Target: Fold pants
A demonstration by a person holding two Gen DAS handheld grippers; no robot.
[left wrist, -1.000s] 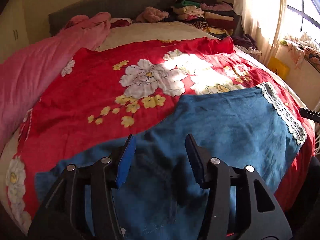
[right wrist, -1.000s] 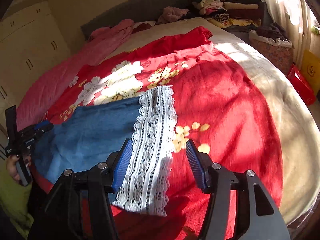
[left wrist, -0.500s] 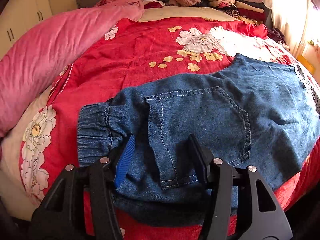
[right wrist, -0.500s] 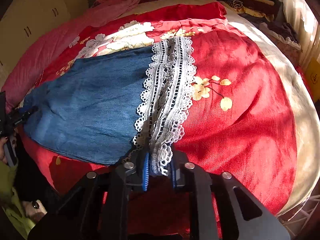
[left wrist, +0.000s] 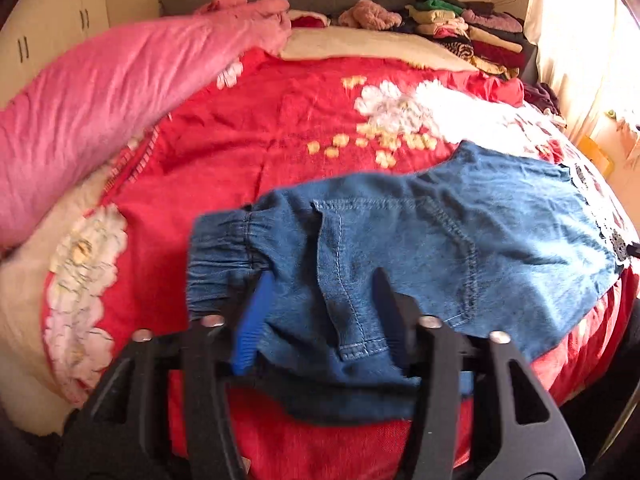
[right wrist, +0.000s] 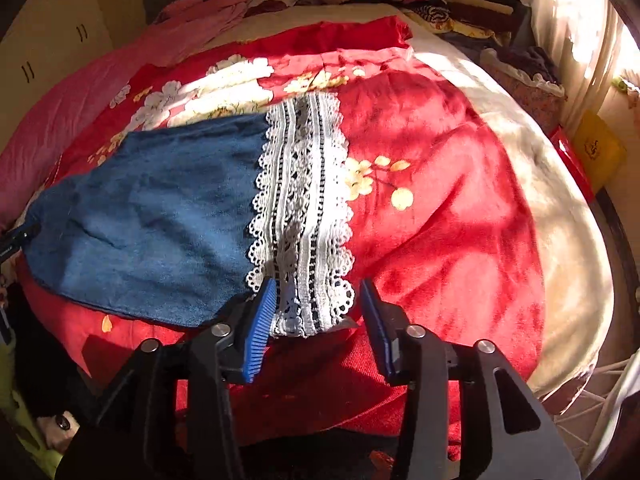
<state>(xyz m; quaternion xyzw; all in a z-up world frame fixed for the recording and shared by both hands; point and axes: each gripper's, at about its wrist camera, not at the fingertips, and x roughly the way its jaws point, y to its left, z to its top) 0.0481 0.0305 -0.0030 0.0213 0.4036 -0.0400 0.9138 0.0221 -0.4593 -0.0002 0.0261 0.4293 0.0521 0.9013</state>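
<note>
Since a moment ago, our right gripper (right wrist: 318, 320) let go of the lace hem (right wrist: 302, 216); both grippers' fingers are apart. Our left gripper (left wrist: 320, 312) straddles the denim pants (left wrist: 420, 240) beside the waistband. No fold yet.

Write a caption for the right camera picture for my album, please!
Open right gripper poised at the white lace hem of blue denim pants on a red floral blanket.

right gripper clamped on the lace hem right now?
No: in the right wrist view the right gripper is open, its fingers spread to either side of the white lace hem of the denim pants.
</note>
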